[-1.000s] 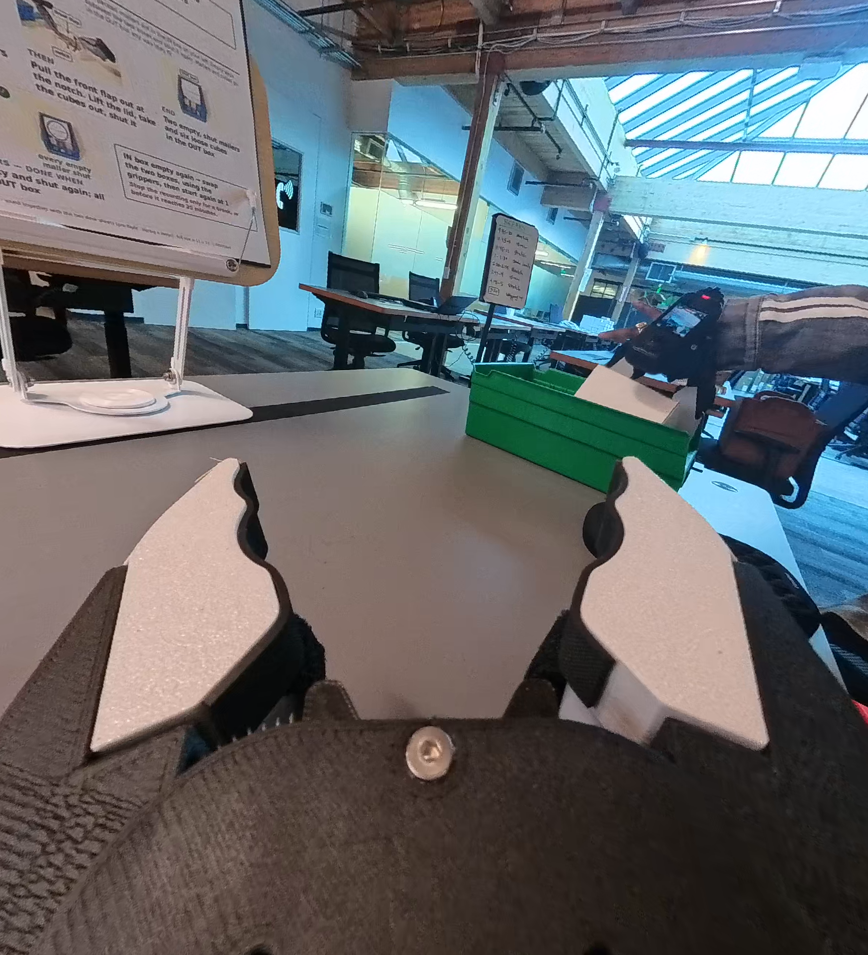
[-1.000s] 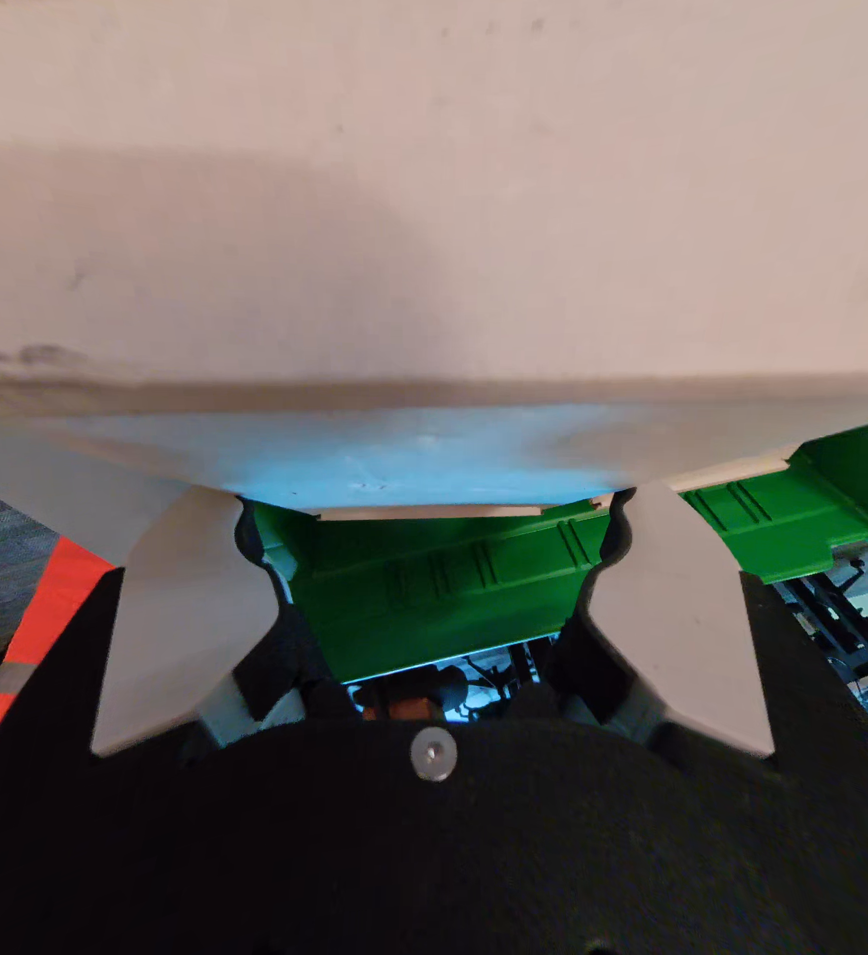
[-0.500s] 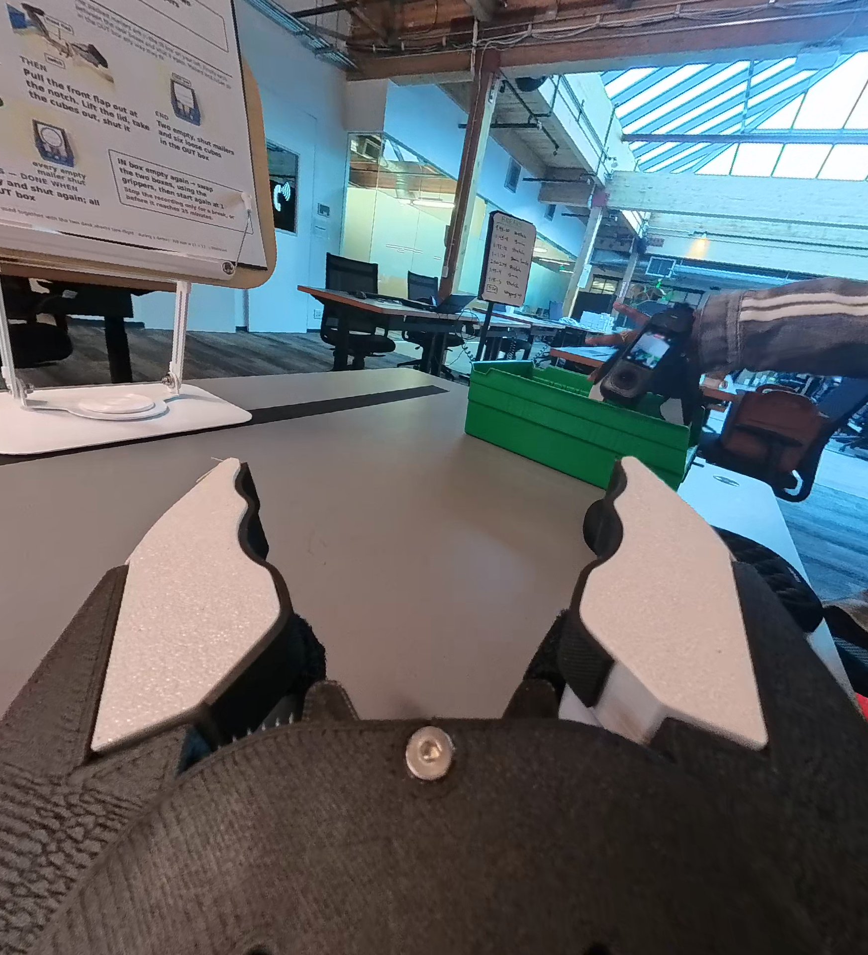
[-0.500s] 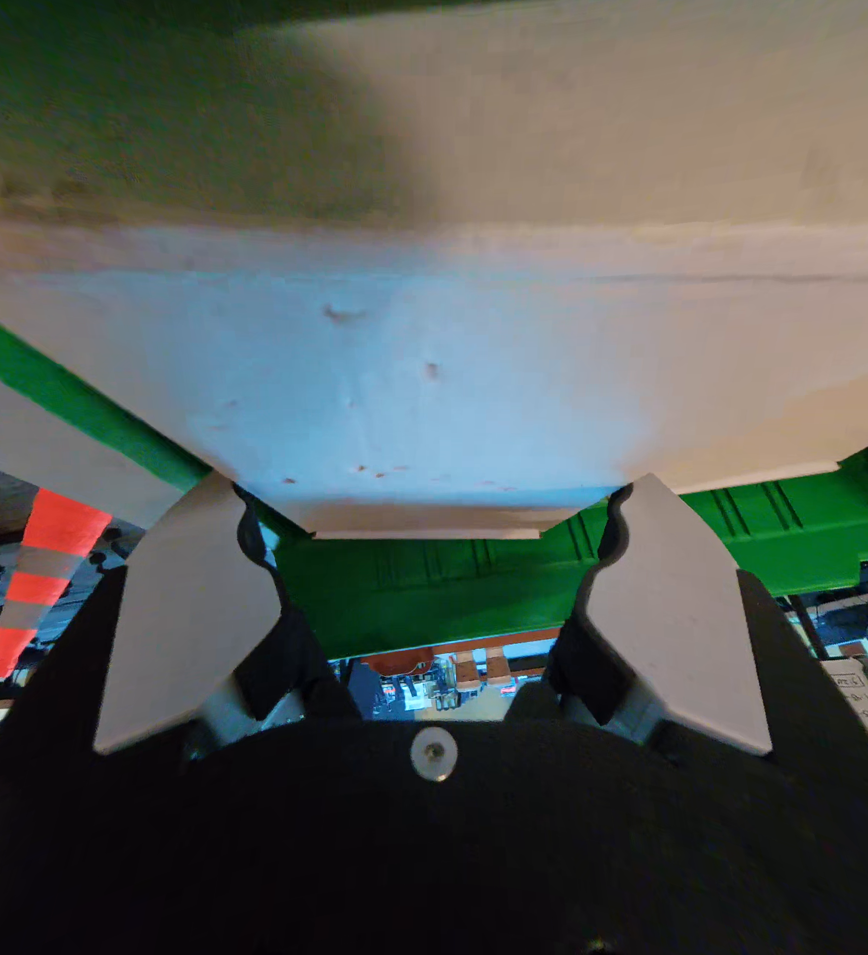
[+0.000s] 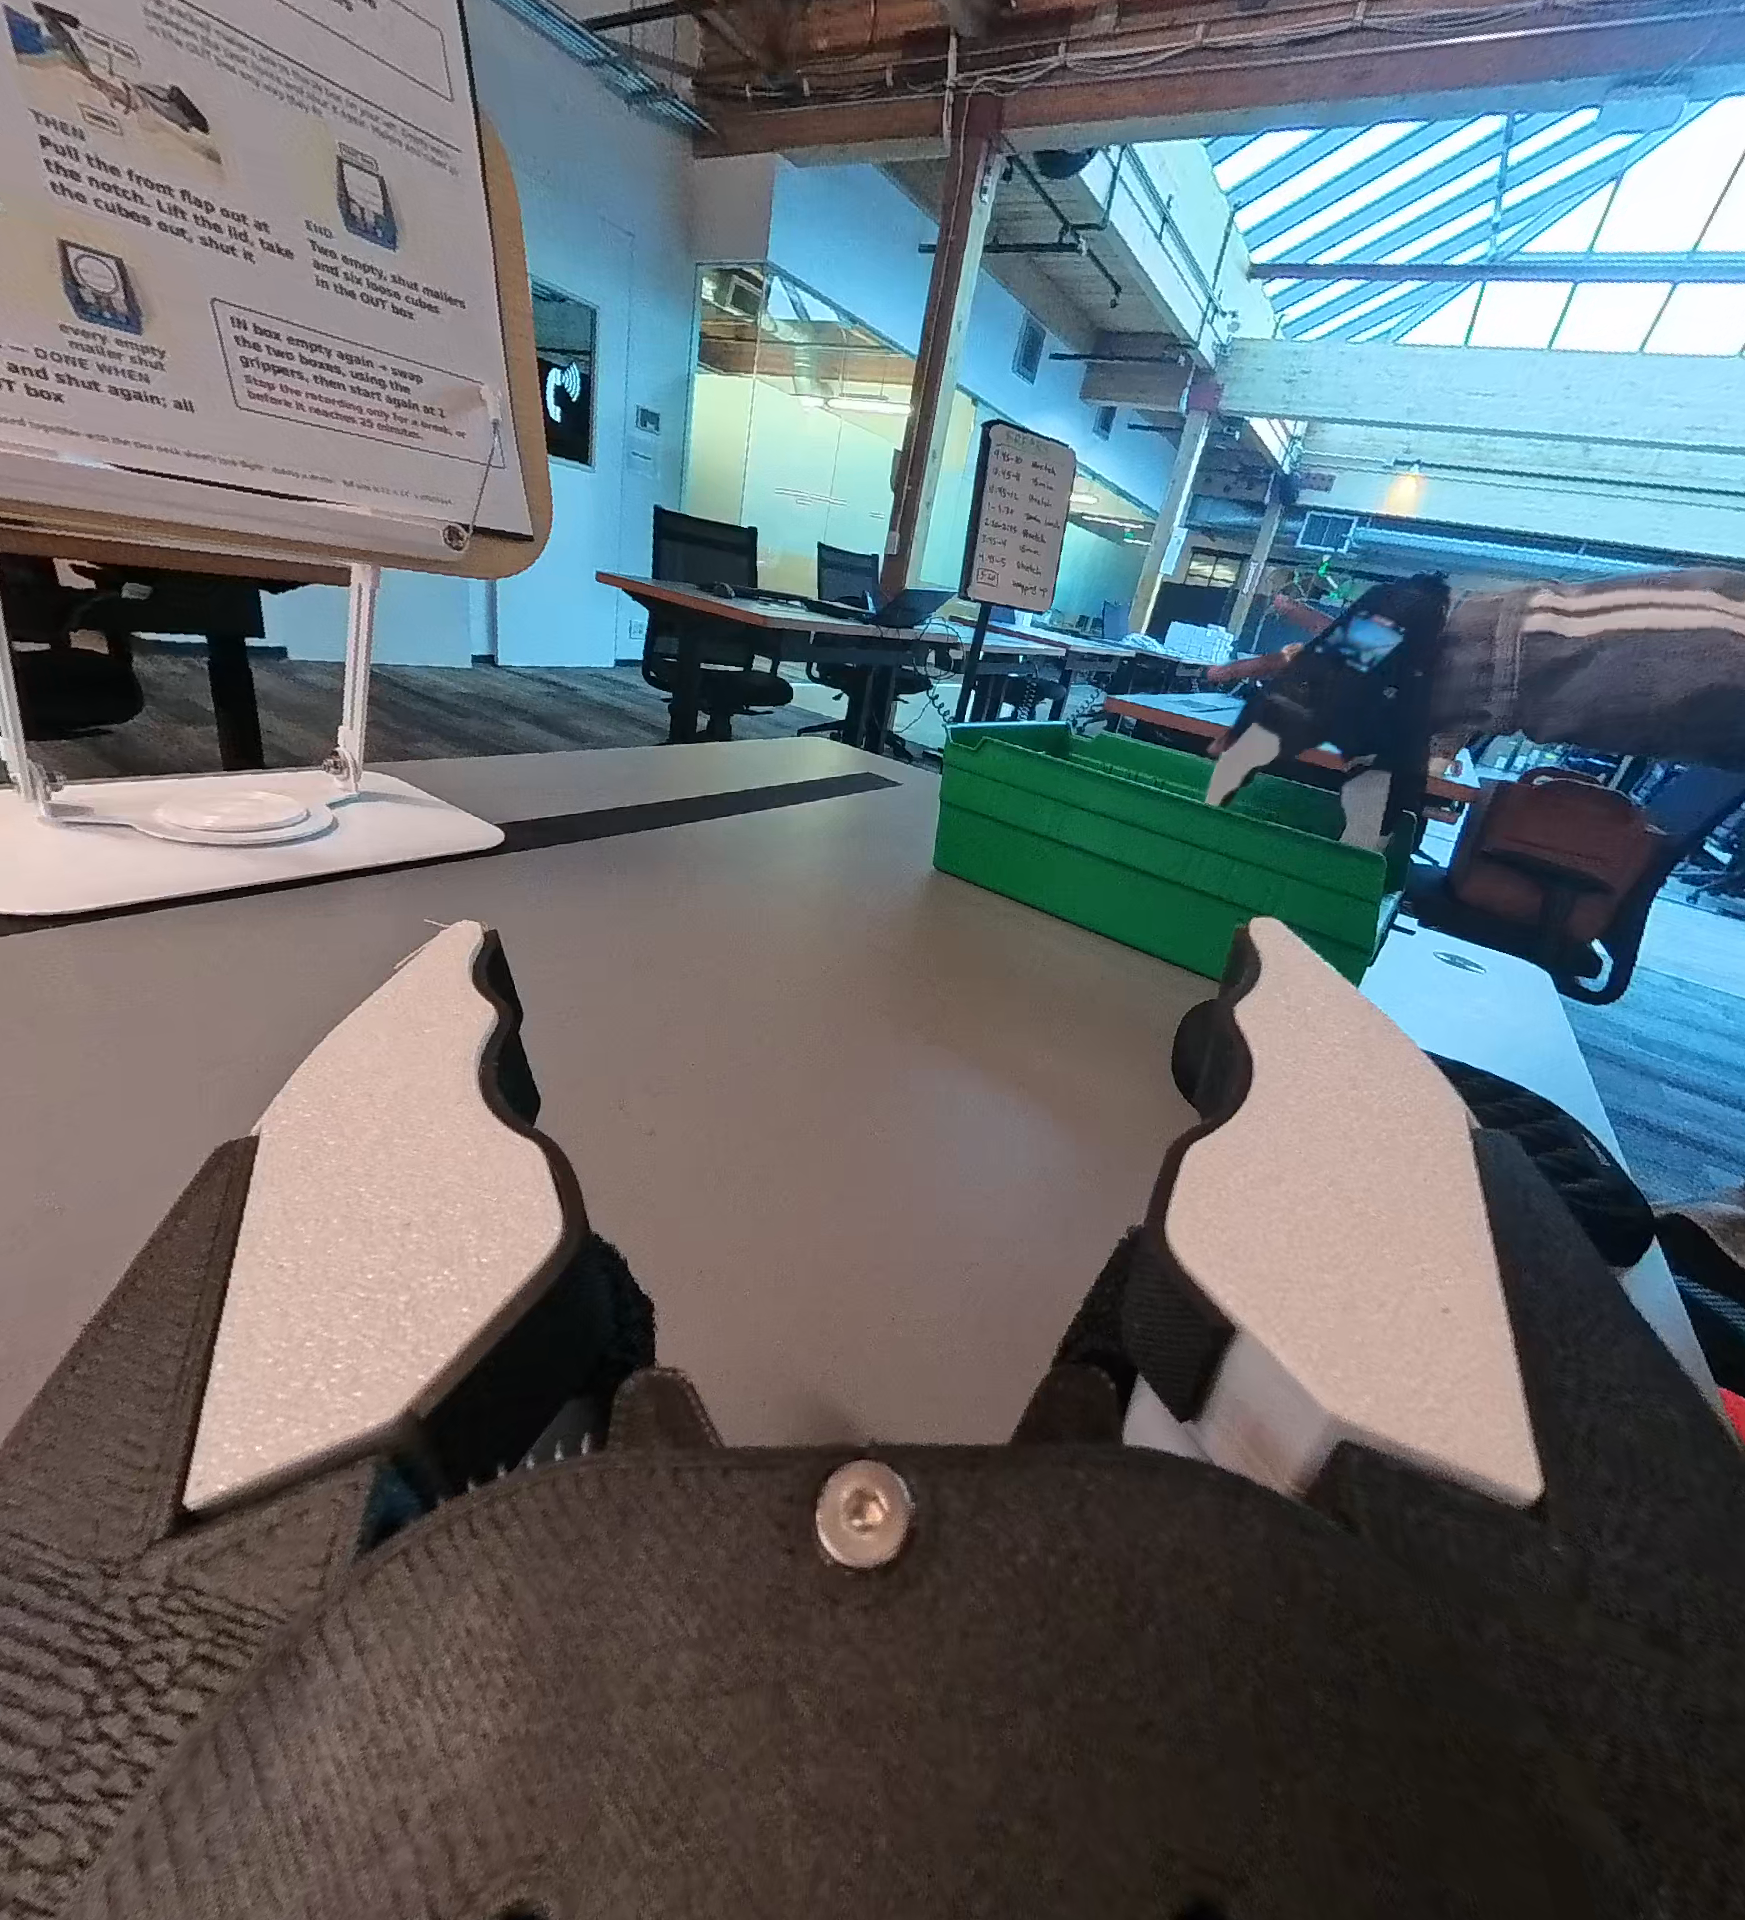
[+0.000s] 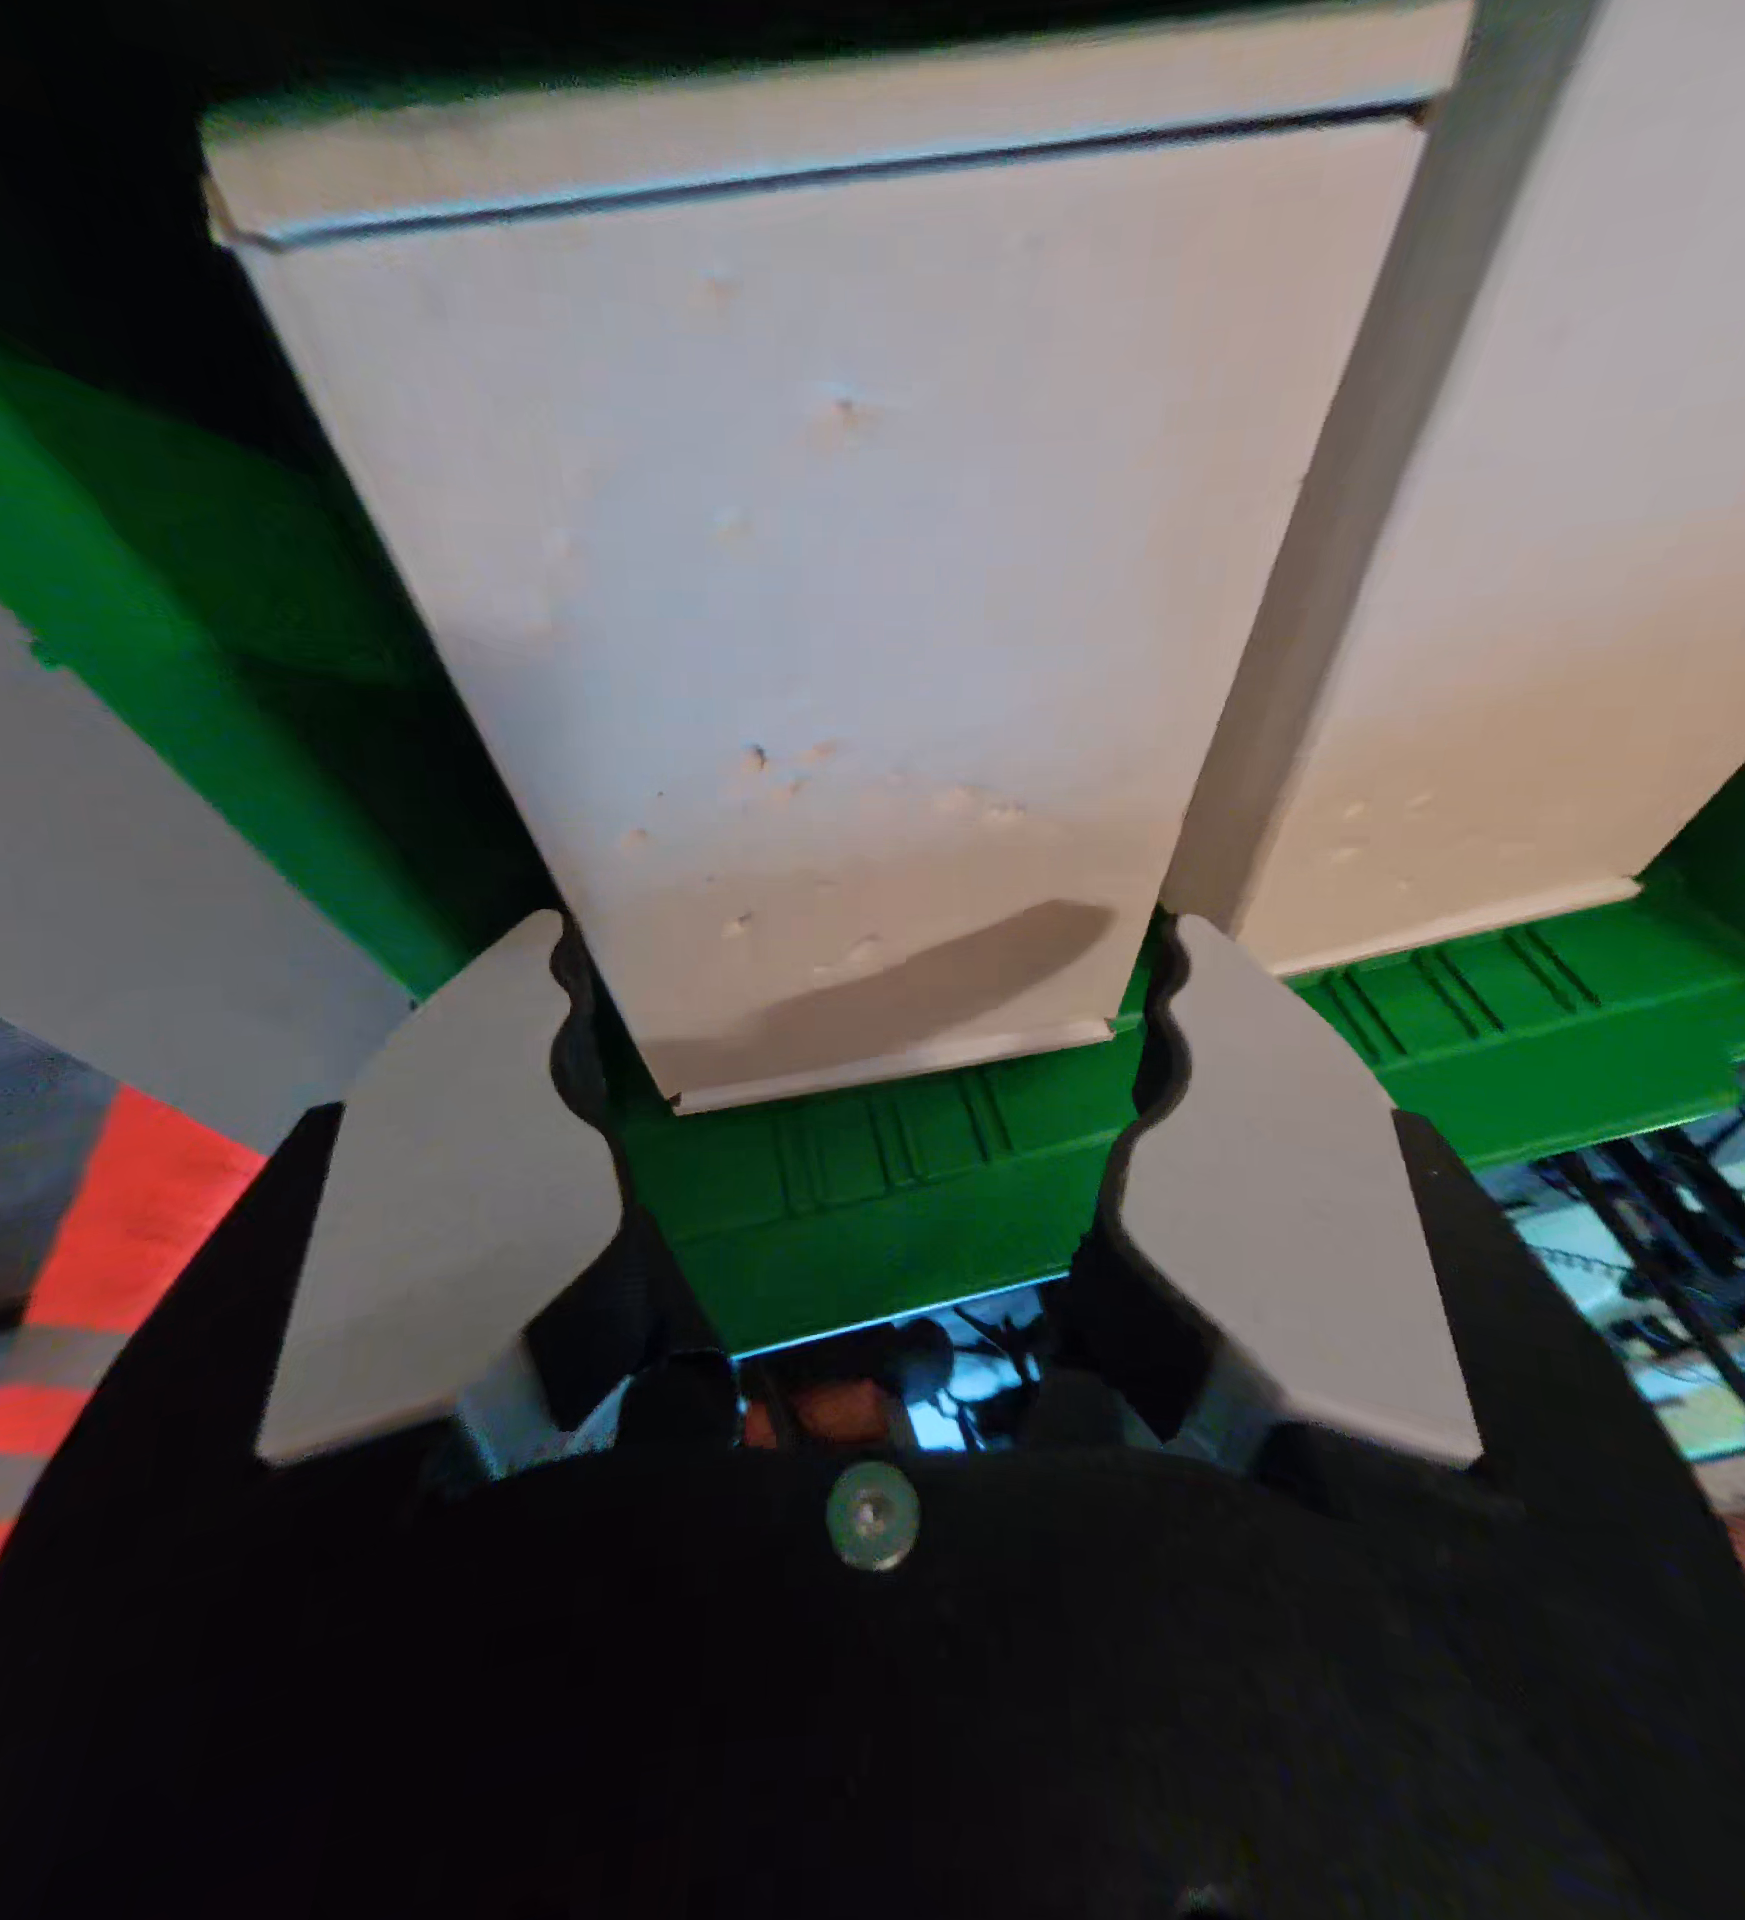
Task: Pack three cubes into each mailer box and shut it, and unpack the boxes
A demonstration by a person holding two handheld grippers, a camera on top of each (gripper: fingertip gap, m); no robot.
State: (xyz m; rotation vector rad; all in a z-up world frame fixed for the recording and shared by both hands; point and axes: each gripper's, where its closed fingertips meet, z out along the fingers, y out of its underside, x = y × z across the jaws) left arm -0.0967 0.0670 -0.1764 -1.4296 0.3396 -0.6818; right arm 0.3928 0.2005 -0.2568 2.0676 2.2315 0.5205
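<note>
Resting in the green bin (image 6: 878,1184), dented white mailer box (image 6: 795,582).

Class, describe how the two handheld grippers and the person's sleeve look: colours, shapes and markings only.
Both the left gripper and right gripper have pale grey, wavy-edged fingers on textured black bodies with a central silver screw. The sleeve is dark brown with pale stripes.
</note>
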